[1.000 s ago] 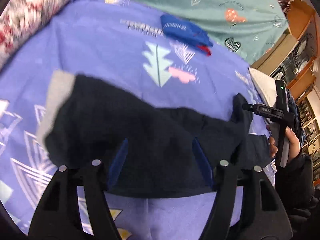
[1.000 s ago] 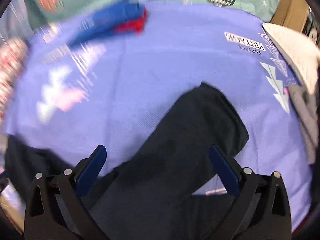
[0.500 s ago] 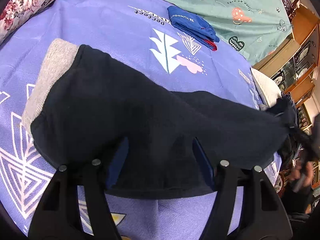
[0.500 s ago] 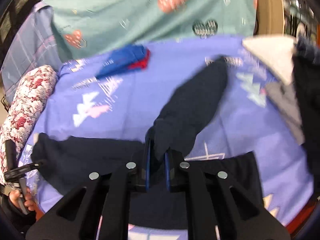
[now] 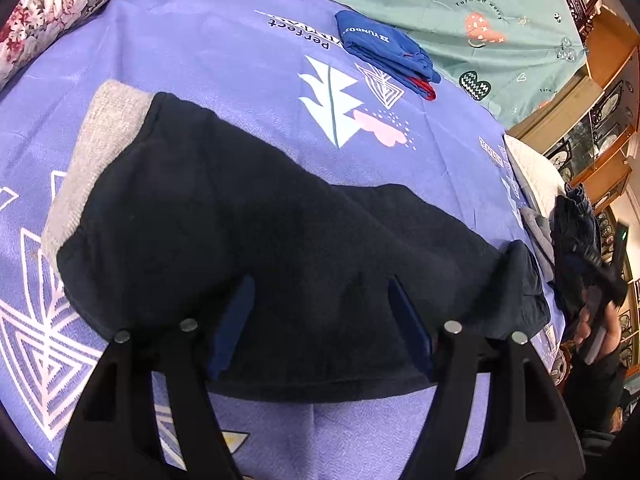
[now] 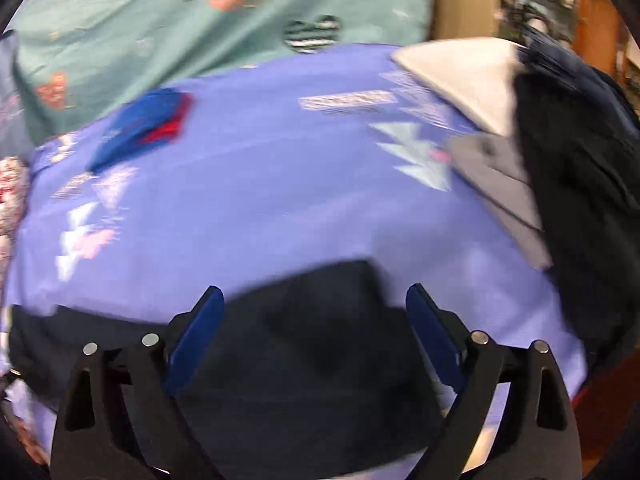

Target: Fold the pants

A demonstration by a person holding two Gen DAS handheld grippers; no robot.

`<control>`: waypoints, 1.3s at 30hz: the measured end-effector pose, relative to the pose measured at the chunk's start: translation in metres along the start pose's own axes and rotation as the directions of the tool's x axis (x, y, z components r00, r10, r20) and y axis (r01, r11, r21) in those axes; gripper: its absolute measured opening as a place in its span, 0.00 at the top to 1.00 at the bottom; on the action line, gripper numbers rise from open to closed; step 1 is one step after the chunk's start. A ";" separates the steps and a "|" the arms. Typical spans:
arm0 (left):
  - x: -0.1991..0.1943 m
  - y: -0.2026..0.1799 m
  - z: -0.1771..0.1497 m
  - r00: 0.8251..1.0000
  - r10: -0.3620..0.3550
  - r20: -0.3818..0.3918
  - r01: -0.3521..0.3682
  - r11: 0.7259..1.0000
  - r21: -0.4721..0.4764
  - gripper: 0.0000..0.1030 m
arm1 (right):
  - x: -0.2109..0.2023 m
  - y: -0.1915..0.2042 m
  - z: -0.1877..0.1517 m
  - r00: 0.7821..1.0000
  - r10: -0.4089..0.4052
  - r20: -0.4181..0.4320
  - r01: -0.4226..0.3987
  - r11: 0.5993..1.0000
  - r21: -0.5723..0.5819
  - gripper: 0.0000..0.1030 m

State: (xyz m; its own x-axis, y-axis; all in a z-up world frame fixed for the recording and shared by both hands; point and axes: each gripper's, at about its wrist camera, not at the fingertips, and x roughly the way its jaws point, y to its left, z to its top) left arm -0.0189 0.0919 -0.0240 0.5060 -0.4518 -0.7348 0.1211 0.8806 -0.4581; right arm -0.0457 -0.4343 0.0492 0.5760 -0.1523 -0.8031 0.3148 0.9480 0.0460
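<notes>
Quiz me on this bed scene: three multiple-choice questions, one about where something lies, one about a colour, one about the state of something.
1. Where does the folded blue garment lie?
A. on the purple bedspread beyond the dark pants
B. on top of the dark pants
C. on the floral pillow

2. What colour is the band at the end of the dark pants?
A. red
B. grey
C. green

3. How do the fingers of the right gripper stand?
A. pinched on cloth
B. apart, gripping nothing
C. closed on a pillow

Answers:
1 A: the folded blue garment rests on the bedspread, apart from the pants.
2 B: the band is grey.
3 B: the right gripper is opening, its pads clear of the cloth below.
</notes>
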 end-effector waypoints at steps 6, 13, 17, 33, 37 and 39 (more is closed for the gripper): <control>0.003 -0.006 0.000 1.000 0.015 -0.002 -0.015 1.000 0.014 0.24 | 0.014 -0.063 -0.030 0.993 0.066 -0.101 -0.059 0.996 0.063 0.46; 0.003 -0.008 -0.002 1.000 0.030 0.005 -0.030 0.999 0.013 0.24 | 0.049 -0.045 -0.036 0.983 0.085 -0.160 -0.091 0.996 -0.025 0.65; 0.003 -0.009 -0.002 0.999 0.034 0.005 -0.034 0.999 0.007 0.24 | 0.059 -0.032 -0.037 0.976 0.103 -0.194 -0.120 0.989 -0.082 0.92; -0.011 -0.006 -0.011 1.000 0.028 -0.008 -0.027 0.999 0.020 0.24 | -0.010 -0.089 -0.056 0.971 0.054 -0.233 -0.064 0.997 -0.035 1.00; -0.014 -0.004 -0.014 1.000 0.015 -0.018 -0.015 1.000 0.007 0.24 | -0.007 -0.090 -0.069 0.979 0.025 -0.202 -0.026 1.000 0.001 1.00; -0.017 -0.006 -0.011 1.000 0.019 -0.024 -0.019 1.000 -0.005 0.24 | -0.025 -0.083 -0.059 0.991 0.070 -0.115 -0.070 0.998 0.005 0.97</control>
State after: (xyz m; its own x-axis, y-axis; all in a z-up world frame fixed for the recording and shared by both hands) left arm -0.0376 0.0927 -0.0145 0.4878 -0.4383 -0.7549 0.1075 0.8884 -0.4463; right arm -0.1311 -0.4925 0.0303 0.5058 -0.0526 -0.8610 0.2779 0.9549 0.1049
